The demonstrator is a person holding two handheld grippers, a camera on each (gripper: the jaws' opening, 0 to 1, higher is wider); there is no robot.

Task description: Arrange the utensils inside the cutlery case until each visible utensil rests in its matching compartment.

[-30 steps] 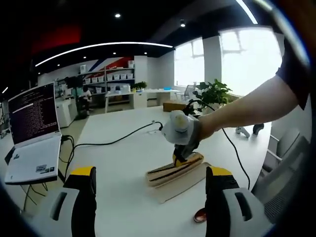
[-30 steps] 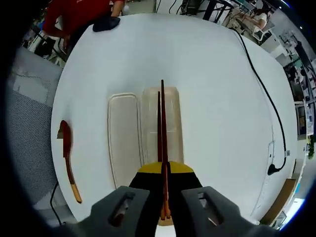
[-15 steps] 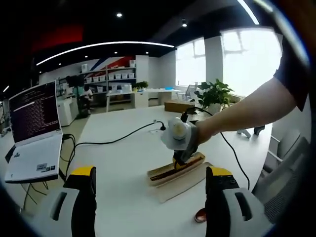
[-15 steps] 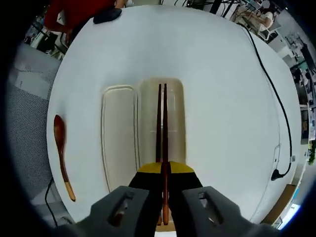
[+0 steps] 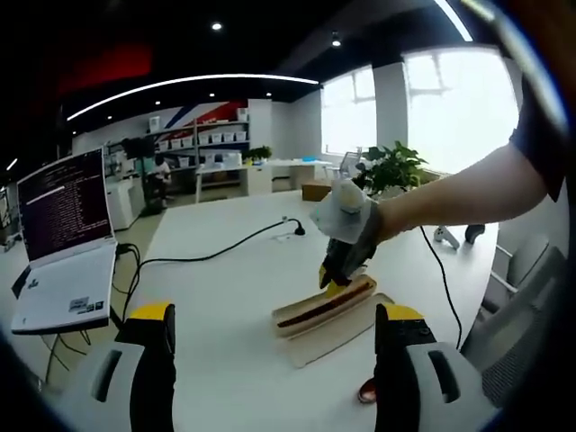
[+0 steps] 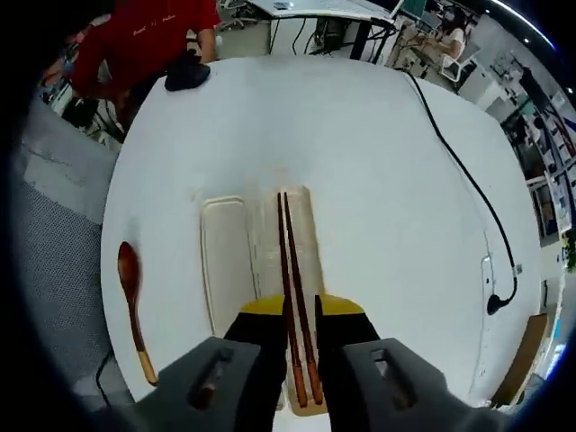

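1. Wooden chopsticks (image 6: 290,261), dark brown, lying lengthwise in the open cutlery case (image 6: 303,236), pair nearly parallel, near ends running down between the jaws of the right gripper (image 6: 301,319) in the right gripper view.
2. Right gripper jaws parted, a gap showing on either side of the sticks; not pinching them as far as can be seen.
3. Case lid (image 6: 225,261) flat on the white table (image 6: 378,180), just beside the case on the left of that view, long edges side by side.
4. Brown wooden spoon (image 6: 133,301) further left, alone on the table near its rim, bowl end pointing away from the camera, well apart from the case.
5. Black cable (image 6: 468,180) snaking across the right part of the table to a plug near the edge. Person in a red top (image 6: 148,36) at the far side, dark object (image 6: 187,76) on the table by them.
6. From the left gripper view: right gripper (image 5: 335,279) tipped down over the case (image 5: 326,304), held by a gloved hand (image 5: 346,216); chopsticks a dark stripe inside the case, lid (image 5: 337,331) under and in front.
7. Left gripper (image 5: 274,378) spread wide, nothing between its yellow-tipped jaws, low over bare table, apart from the case.
8. Bit of the spoon (image 5: 364,391) peeking out next to the left gripper's right jaw. Open laptop (image 5: 63,238) off to the left, potted plant (image 5: 391,171) at the back.
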